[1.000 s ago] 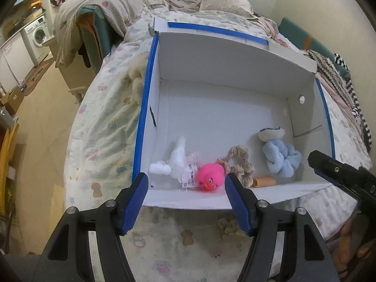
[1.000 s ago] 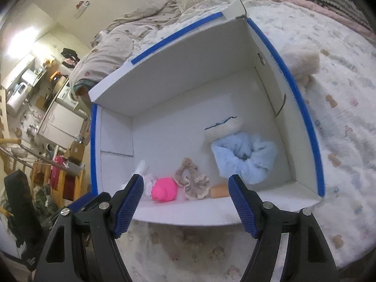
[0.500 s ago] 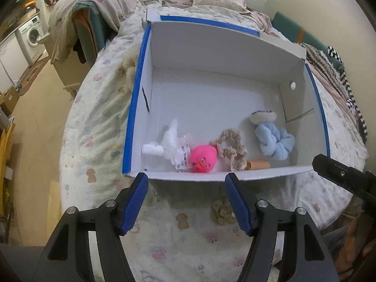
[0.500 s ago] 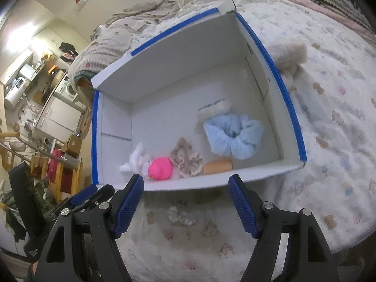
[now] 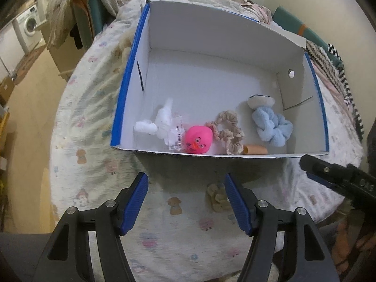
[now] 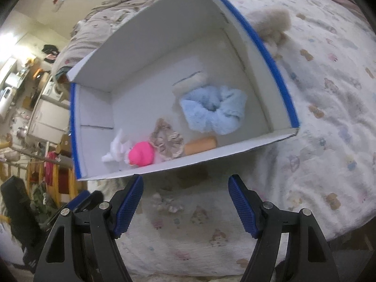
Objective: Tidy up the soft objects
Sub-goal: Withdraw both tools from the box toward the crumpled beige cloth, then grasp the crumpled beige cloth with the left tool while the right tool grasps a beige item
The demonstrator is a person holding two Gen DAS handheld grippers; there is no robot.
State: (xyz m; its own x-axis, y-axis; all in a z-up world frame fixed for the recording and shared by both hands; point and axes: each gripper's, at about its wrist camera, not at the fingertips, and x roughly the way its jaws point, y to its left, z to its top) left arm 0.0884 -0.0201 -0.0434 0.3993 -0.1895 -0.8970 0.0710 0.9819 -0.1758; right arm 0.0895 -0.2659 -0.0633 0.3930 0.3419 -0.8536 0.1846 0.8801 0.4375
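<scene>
The scrunchie (image 5: 215, 197) is lying on the bedspread (image 5: 98, 164) before the box (image 5: 235, 156), now showing by the left gripper (image 5: 185, 202), whose jaws are standing apart and empty. The right gripper (image 6: 185, 205), equally agape, is hovering farther back from the box.

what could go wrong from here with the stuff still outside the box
1. The small beige scrunchie lies on the patterned bedspread just short of the box's near wall; it blends in with the print and could be missed.
2. The left tool and right tool, both open and empty, hover close together and may collide.
3. The fluffy beige toy beside the box could be forgotten.
</scene>
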